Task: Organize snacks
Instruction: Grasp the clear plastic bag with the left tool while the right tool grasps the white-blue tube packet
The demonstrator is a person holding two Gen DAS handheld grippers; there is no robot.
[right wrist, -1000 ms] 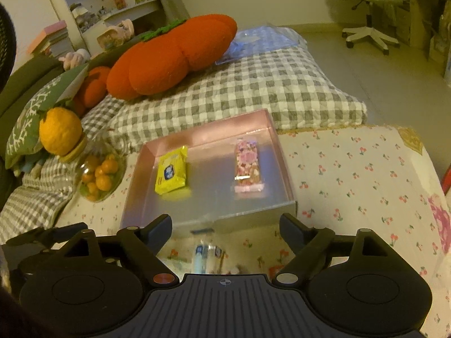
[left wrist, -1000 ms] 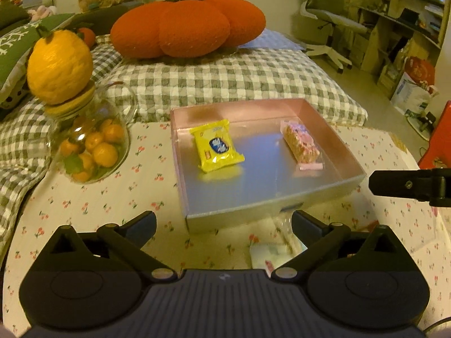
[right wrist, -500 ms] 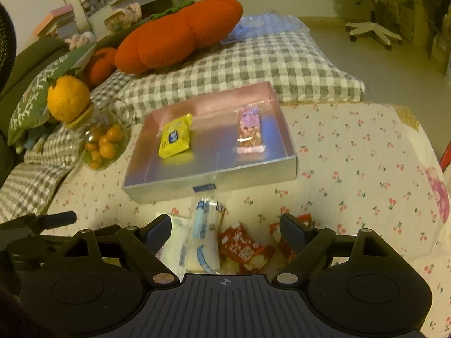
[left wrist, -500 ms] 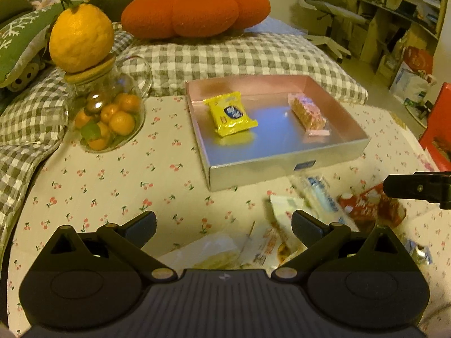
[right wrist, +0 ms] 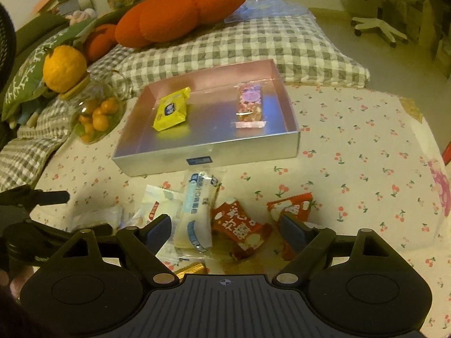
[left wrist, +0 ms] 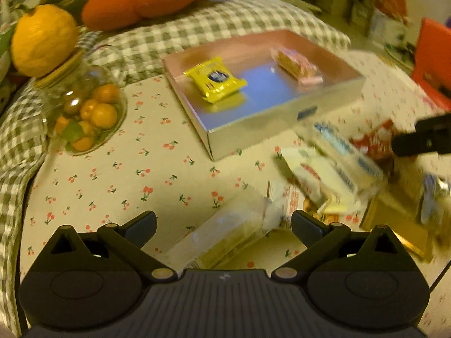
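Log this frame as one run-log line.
task: organize snacks | left gripper: open, empty | right gripper: open, above red packet | box: yellow packet, pink bar | rest loose on table

The left tongs (left wrist: 222, 224) hang spread over the bench (left wrist: 118, 180), nothing between them. The silver box (left wrist: 262, 124) sits beyond, holding a yellow packet (left wrist: 215, 80) and a pink bar (left wrist: 296, 66) apart. Near its front corner lie blurred wrappers (left wrist: 332, 169). Left of the box stands a glass jar (left wrist: 84, 112) of oranges.
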